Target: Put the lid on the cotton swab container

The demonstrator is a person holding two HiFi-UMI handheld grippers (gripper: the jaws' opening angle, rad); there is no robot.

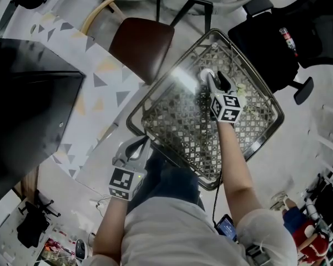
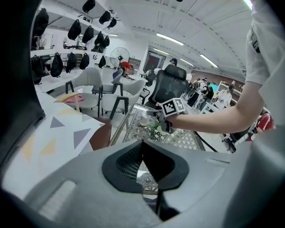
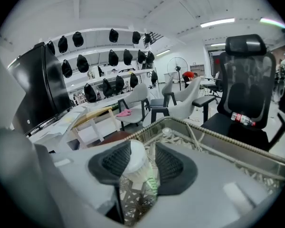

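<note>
Lattice table (image 1: 177,126), mostly bare. Right arm stretched out straight toward the far corner; right gripper (image 1: 213,79) has its pads pinching the cotton swab container (image 3: 133,172) (white top, slightly tilted), which sits well inside the far rim. Left arm is tucked back, with left gripper (image 1: 134,148) just off the near-left edge, its jaws nearly together and empty. Brown chair (image 1: 141,43) crowds the far-left edge.

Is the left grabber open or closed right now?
Shut. The left gripper has its black pads meeting at the tips, nothing held between them; only a sliver of the mesh table shows below.
</note>
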